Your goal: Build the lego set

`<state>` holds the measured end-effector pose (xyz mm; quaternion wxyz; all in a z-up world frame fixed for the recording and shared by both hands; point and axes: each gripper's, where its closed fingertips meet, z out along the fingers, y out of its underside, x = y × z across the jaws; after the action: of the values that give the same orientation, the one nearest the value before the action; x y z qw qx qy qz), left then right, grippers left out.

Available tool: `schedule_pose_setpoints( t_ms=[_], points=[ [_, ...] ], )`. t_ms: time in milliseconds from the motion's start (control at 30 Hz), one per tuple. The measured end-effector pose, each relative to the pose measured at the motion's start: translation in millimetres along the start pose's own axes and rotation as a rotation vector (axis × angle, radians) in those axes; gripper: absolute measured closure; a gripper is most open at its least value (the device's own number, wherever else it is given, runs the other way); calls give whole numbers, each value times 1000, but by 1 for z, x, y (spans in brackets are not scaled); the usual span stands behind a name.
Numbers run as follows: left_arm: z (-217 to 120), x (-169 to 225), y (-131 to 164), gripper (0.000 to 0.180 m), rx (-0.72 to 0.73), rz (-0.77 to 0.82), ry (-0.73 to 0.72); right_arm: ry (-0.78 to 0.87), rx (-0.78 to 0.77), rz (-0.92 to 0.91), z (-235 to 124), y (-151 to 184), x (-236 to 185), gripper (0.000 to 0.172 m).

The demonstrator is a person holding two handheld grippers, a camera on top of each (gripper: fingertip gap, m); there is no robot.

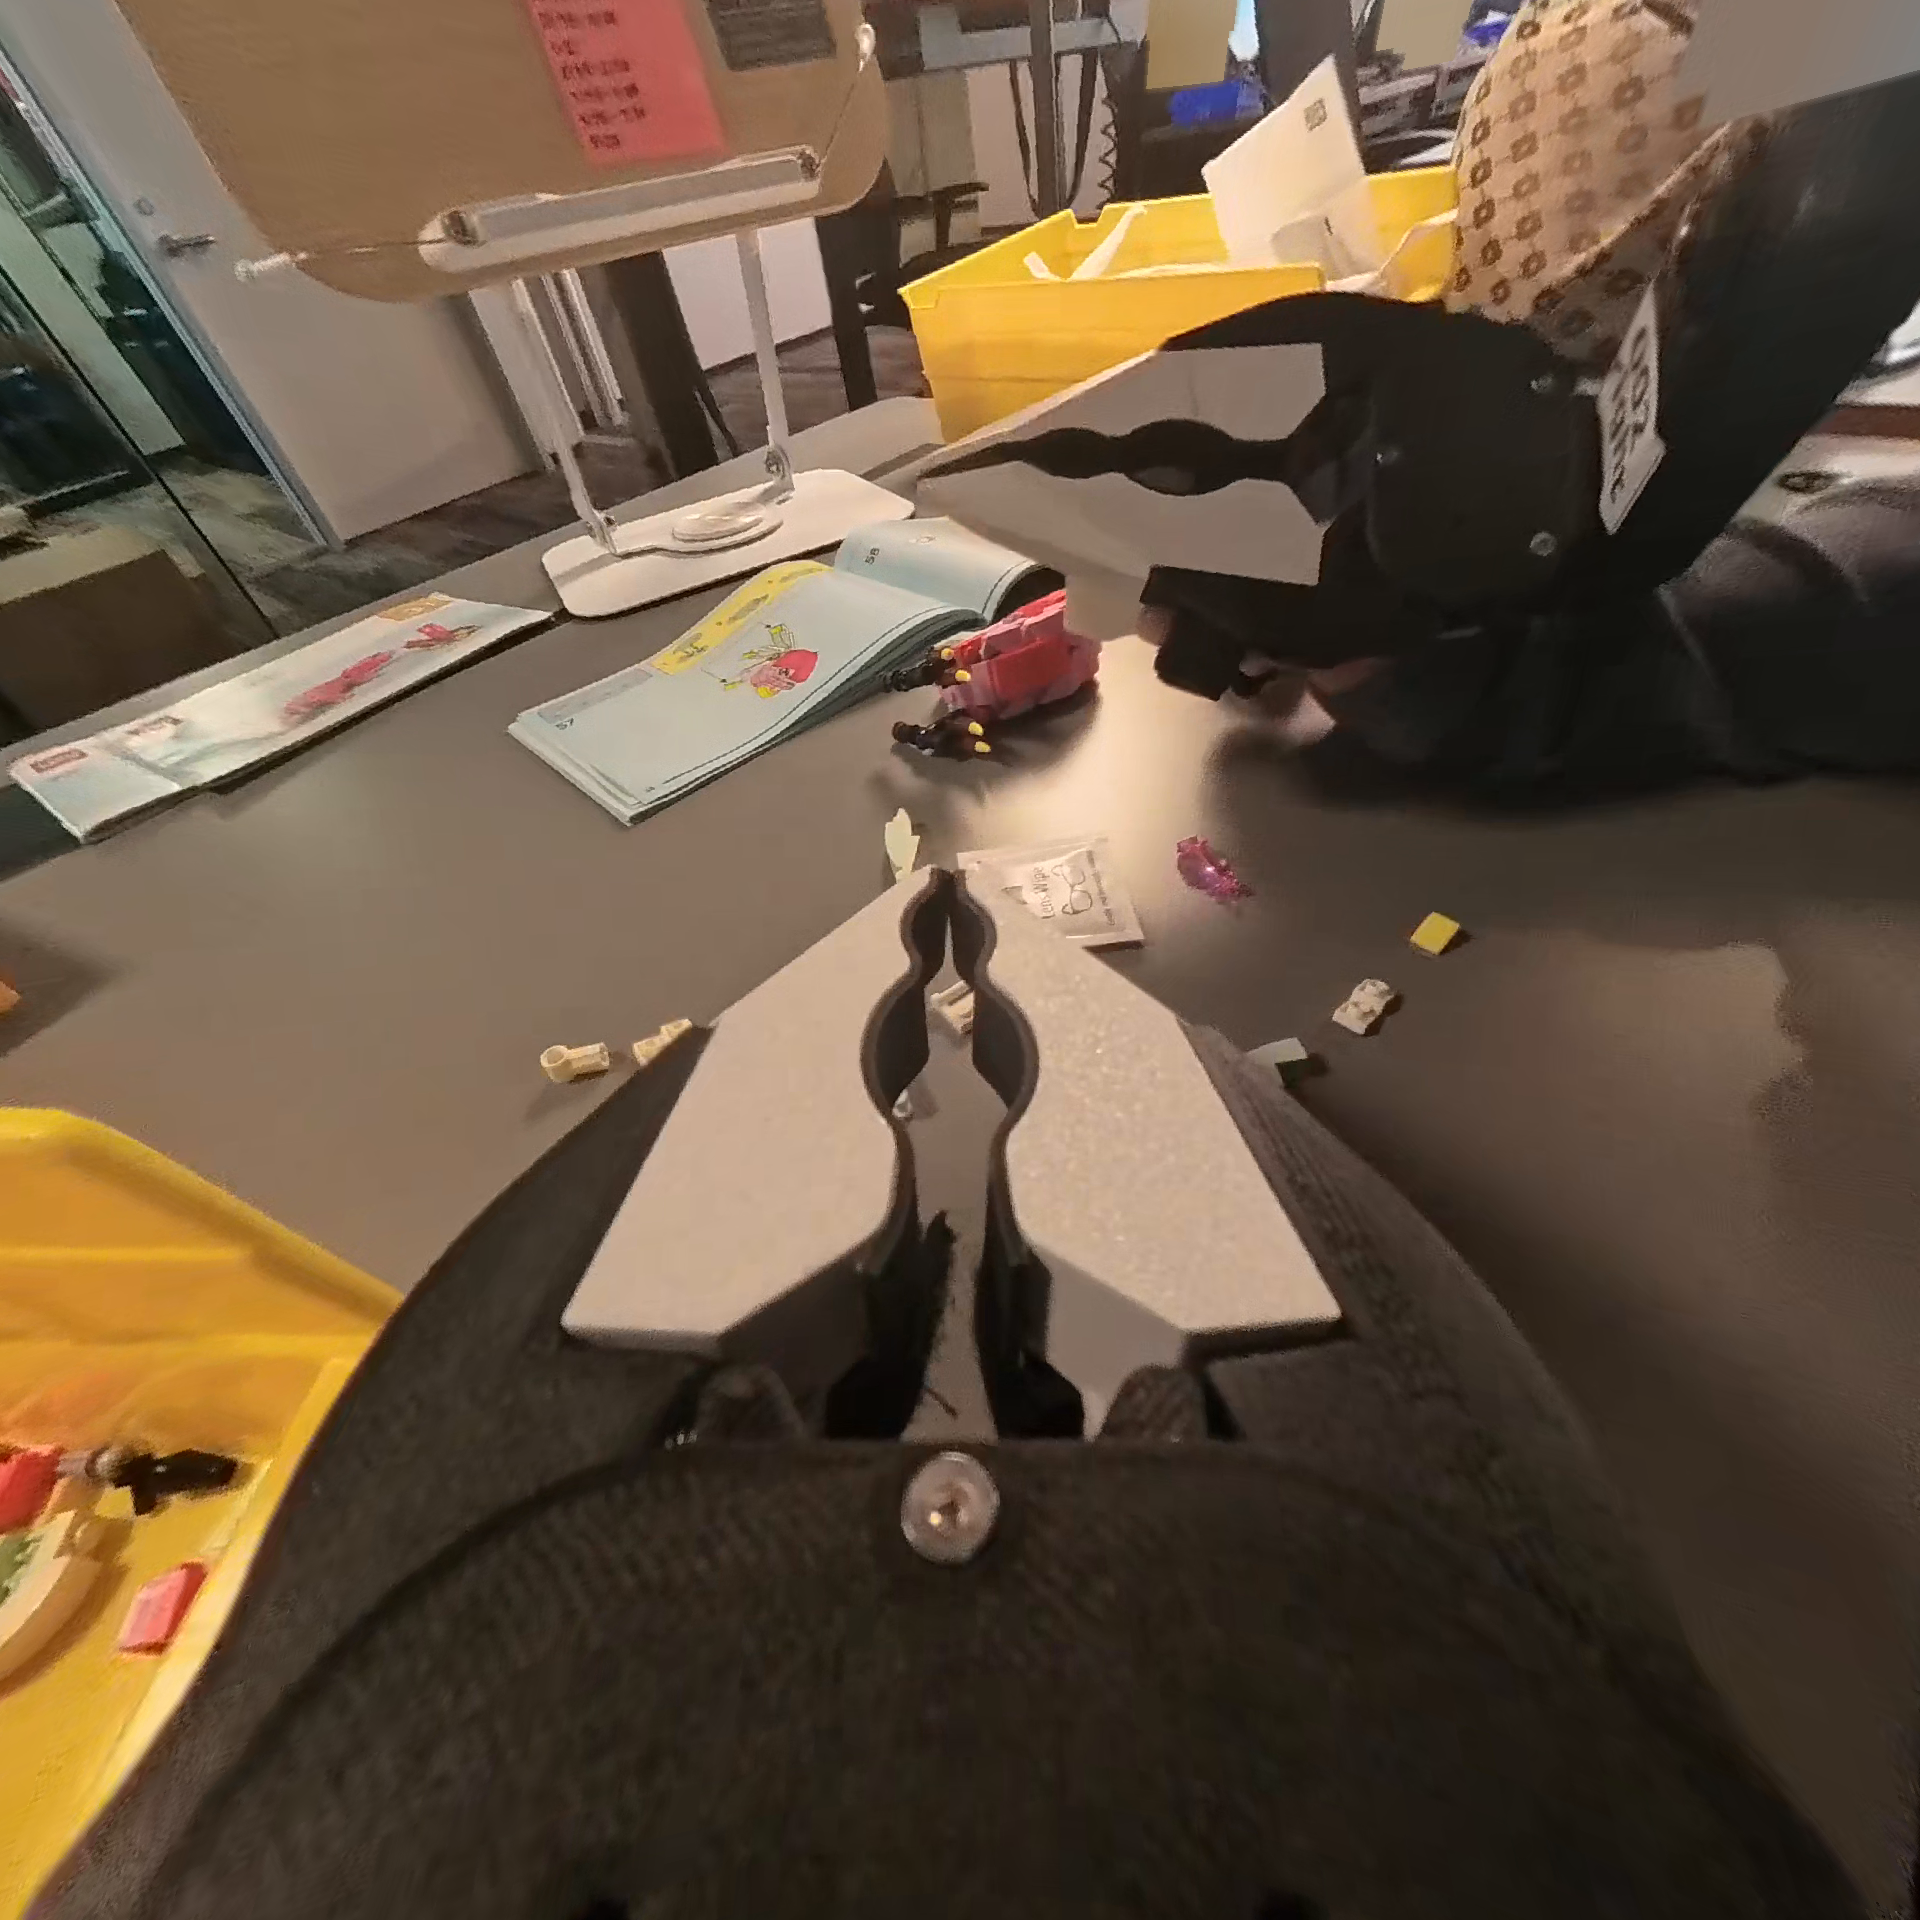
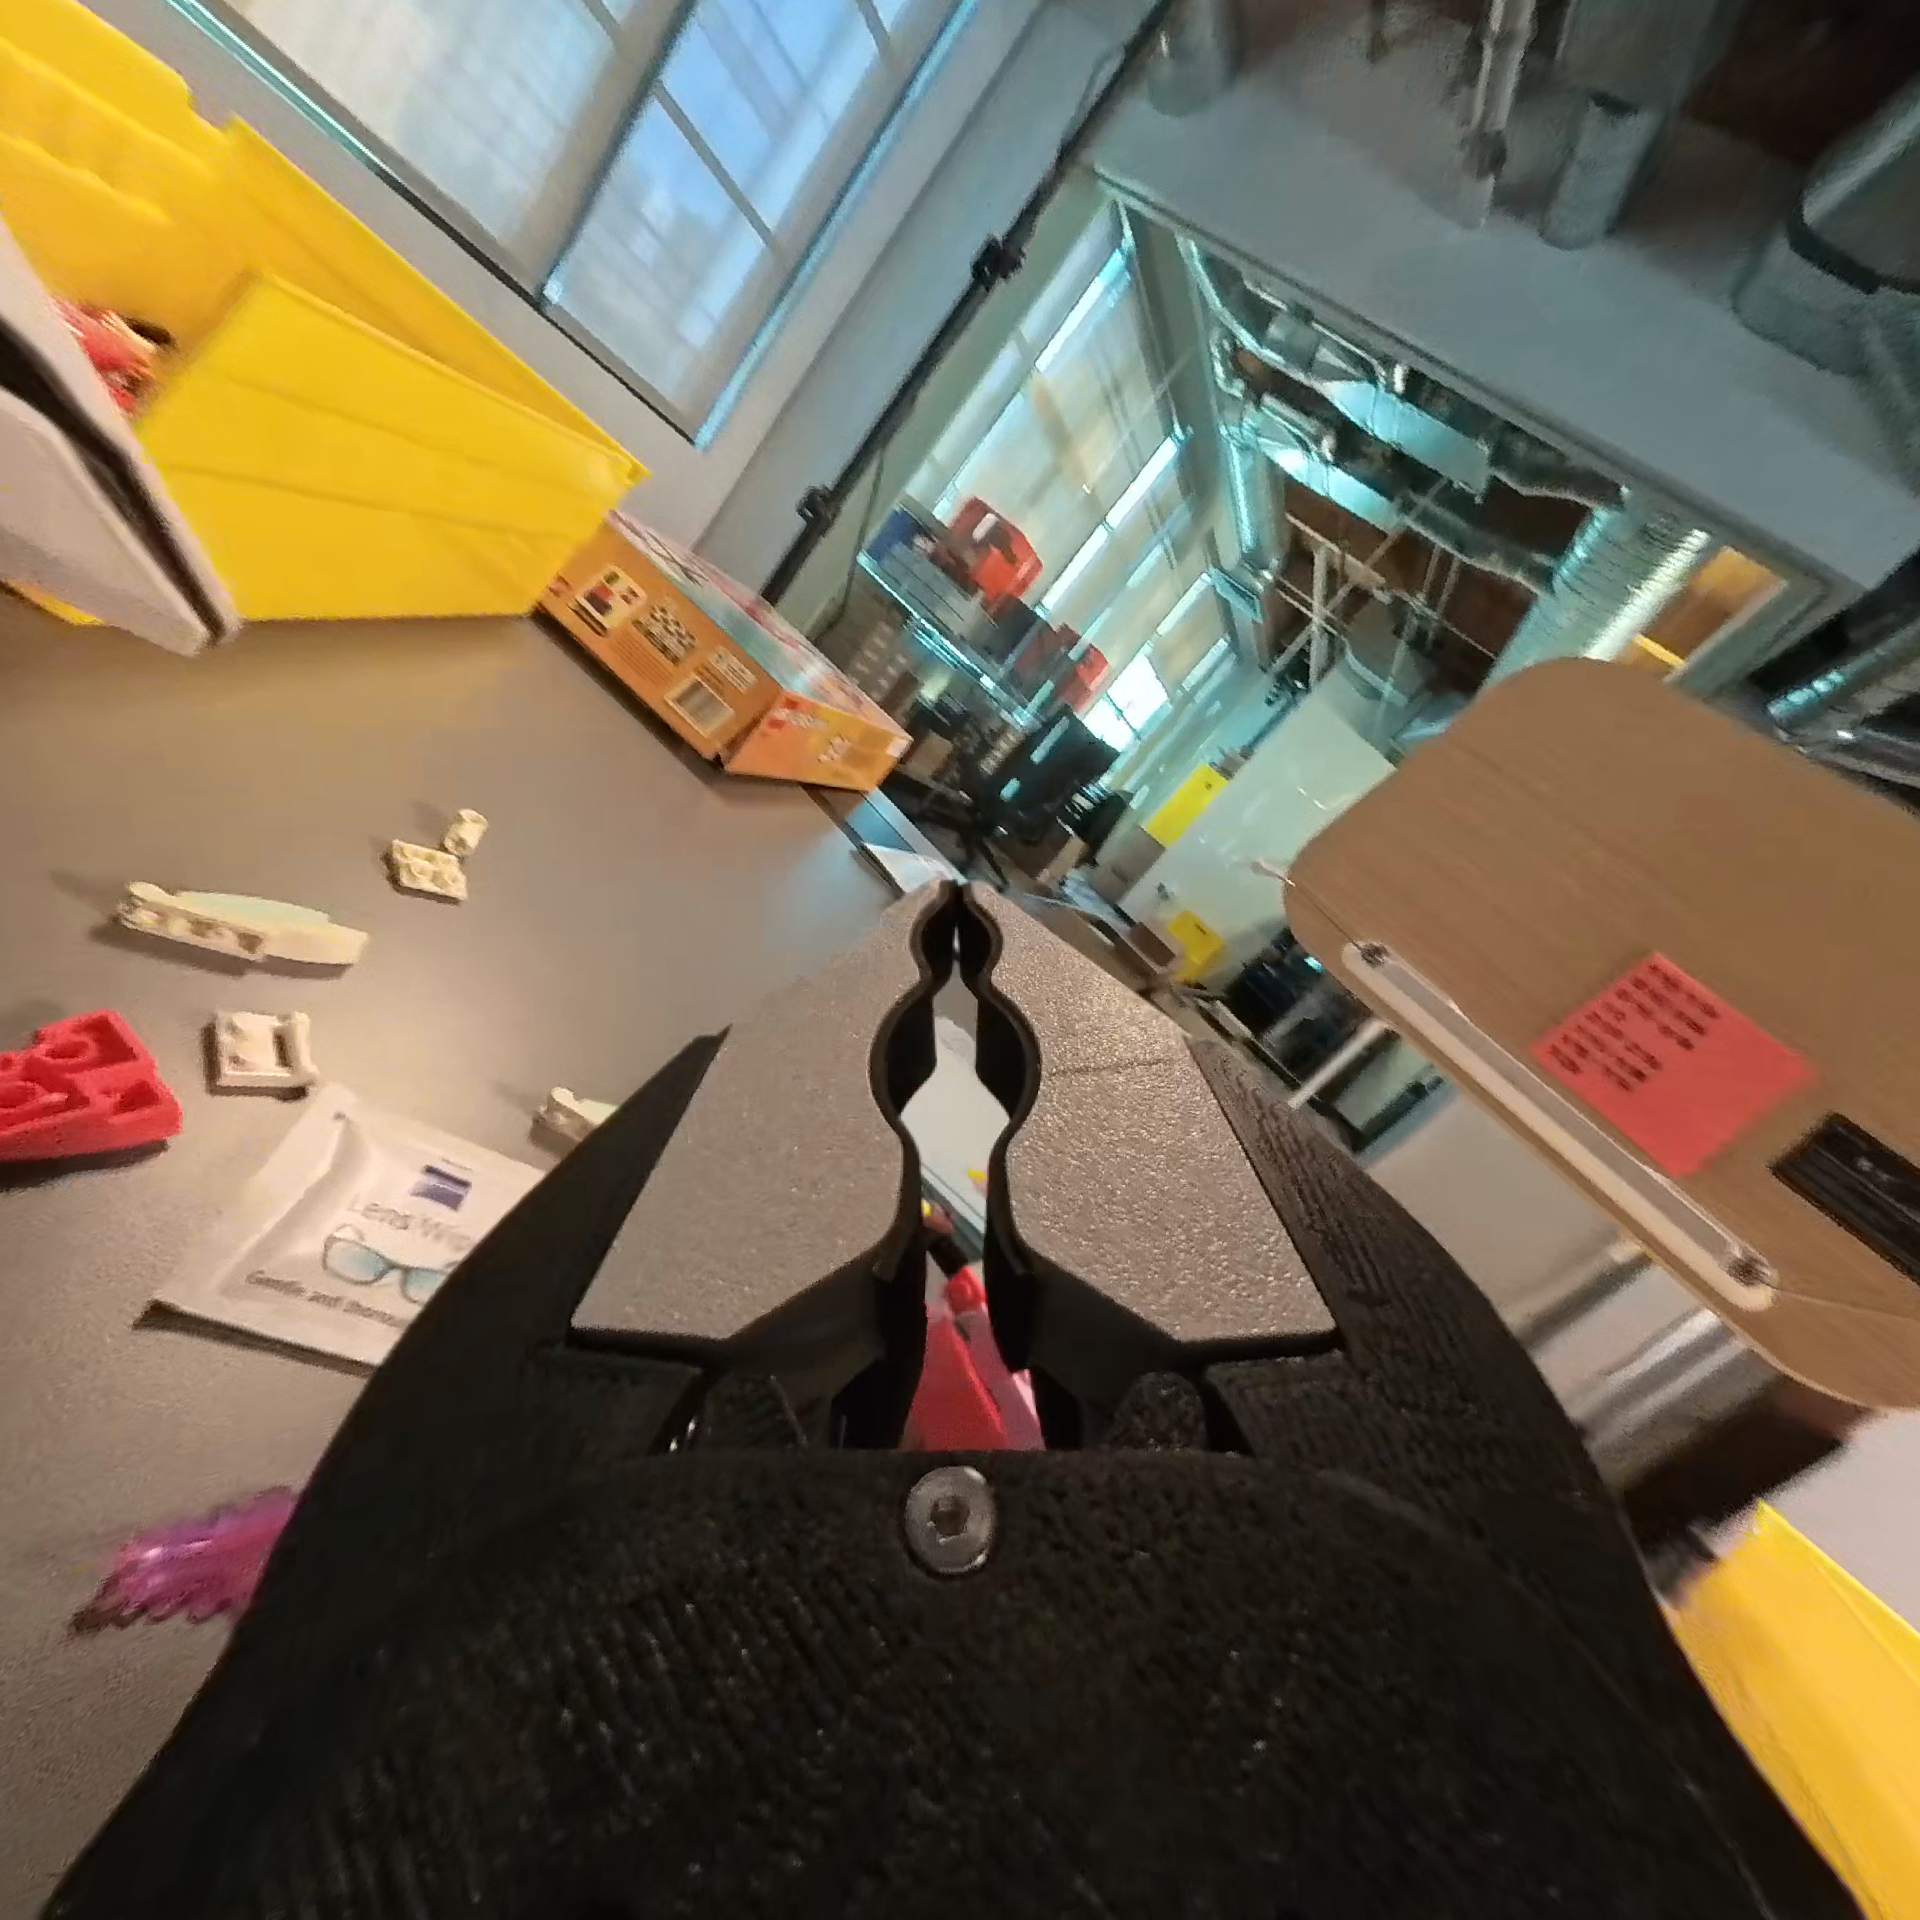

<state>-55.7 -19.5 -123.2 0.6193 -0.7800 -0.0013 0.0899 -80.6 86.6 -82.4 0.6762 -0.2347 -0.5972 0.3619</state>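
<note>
Both hand-held grippers are closed with nothing in them. Left hand-held gripper [image 1: 951, 883] leans low over the grey desk [image 1: 416, 935], its tips touching each other, just above a small white wipe packet [image 1: 1060, 894] and some little cream bricks [image 1: 613, 1051]. Right hand-held gripper [image 1: 935, 473] is up in the air, tipped on its side, with its tips together too; a patterned sleeve [image 1: 1558, 177] sits behind it. Under it lies a pink and red brick model [image 1: 1023, 665], next to an open booklet [image 1: 748, 686]. One yellow bin [image 1: 156, 1299] by the left hand-held gripper has red and black bits in it. Another yellow bin [image 1: 1091, 301] far back holds white paper. From the right wrist view, a red brick [image 2: 78, 1091], a pink clear piece [image 2: 177, 1569] and an orange box [image 2: 727, 665] lie on the desk.
</note>
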Motion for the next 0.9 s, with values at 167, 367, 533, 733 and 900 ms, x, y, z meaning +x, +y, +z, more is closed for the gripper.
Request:
schedule_pose_setpoints(
  t_ms=[167,367,533,733,900],
  points=[
    [-1,-9,-1,180,11,94,-89,-97,154,60,-15,-25,-7,172],
    [-2,-20,-2,180,22,68,-148,-116,170,69,-20,-28,-10,172],
    [-4,-23,-5,180,44,48,-155,-109,163,91,-20,-26,-7,172],
    [-4,-24,-6,180,57,41,-151,-65,131,113,-20,-17,5,172],
    [-1,-27,-9,180,75,0,-140,-44,118,158,-19,-12,12,172]
  ],
)
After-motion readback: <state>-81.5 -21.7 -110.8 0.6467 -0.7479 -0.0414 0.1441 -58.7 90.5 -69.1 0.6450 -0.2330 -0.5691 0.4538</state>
